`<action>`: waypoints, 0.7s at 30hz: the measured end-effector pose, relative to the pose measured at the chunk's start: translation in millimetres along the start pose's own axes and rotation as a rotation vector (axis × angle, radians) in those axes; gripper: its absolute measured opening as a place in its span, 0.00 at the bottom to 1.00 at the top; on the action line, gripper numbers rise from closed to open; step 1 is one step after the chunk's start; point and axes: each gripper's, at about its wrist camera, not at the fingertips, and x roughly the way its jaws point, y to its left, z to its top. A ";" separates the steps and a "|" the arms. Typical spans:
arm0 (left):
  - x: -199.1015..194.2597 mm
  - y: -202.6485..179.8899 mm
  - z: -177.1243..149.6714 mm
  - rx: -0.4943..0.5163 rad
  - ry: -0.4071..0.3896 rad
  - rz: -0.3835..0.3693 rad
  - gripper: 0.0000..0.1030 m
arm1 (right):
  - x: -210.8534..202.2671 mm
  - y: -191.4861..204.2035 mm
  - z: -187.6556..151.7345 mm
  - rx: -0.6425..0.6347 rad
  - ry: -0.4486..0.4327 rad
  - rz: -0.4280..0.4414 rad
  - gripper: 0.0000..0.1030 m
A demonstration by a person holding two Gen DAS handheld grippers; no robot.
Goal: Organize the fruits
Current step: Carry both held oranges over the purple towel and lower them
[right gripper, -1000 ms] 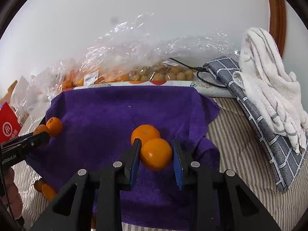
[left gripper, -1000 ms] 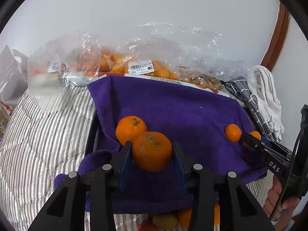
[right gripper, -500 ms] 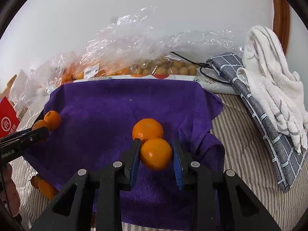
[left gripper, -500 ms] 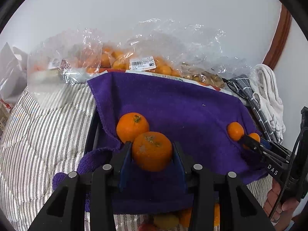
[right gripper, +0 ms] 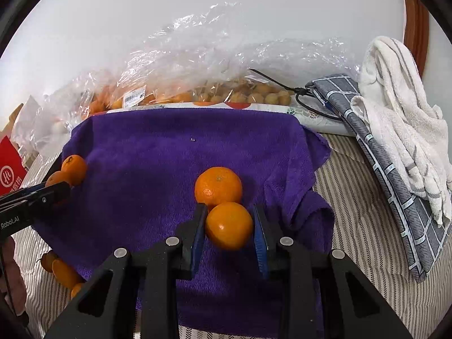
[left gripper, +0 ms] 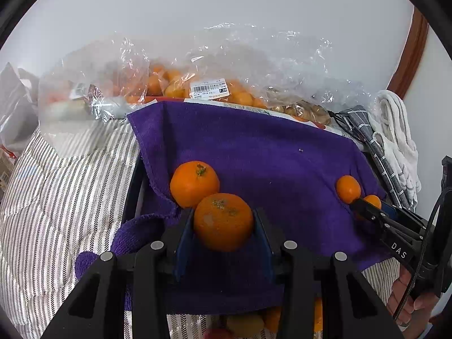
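Observation:
My left gripper (left gripper: 223,223) is shut on an orange (left gripper: 223,221) with pale scuffs, held low over a purple towel (left gripper: 254,152). A second orange (left gripper: 194,183) lies on the towel just beyond it, touching. My right gripper (right gripper: 229,226) is shut on a smooth orange (right gripper: 229,225) over the same towel (right gripper: 169,155), with another orange (right gripper: 218,185) lying right behind it. The right gripper shows at the right of the left wrist view (left gripper: 367,209). The left gripper shows at the left of the right wrist view (right gripper: 53,189).
Clear plastic bags of oranges (left gripper: 175,84) and small brown fruit (right gripper: 254,93) lie along the wall. A grey checked cloth (right gripper: 395,186) and white towel (right gripper: 401,113) lie right. More fruit (right gripper: 65,271) sits below the towel's left edge. Striped bedding (left gripper: 56,197) surrounds.
Both grippers have lowered and edged forward with their oranges, closer to the oranges lying on the towel. Both stay shut.

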 end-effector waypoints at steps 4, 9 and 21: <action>1.9 -0.4 -1.0 0.002 0.007 0.004 0.38 | 1.5 0.7 -0.4 -0.006 0.005 0.001 0.31; 3.5 -1.3 -2.5 0.008 0.014 0.009 0.38 | 1.4 2.3 -0.9 -0.014 0.006 -0.002 0.31; 7.0 -0.7 -3.4 0.010 0.032 0.016 0.38 | 1.7 3.1 -1.0 -0.022 0.007 -0.003 0.31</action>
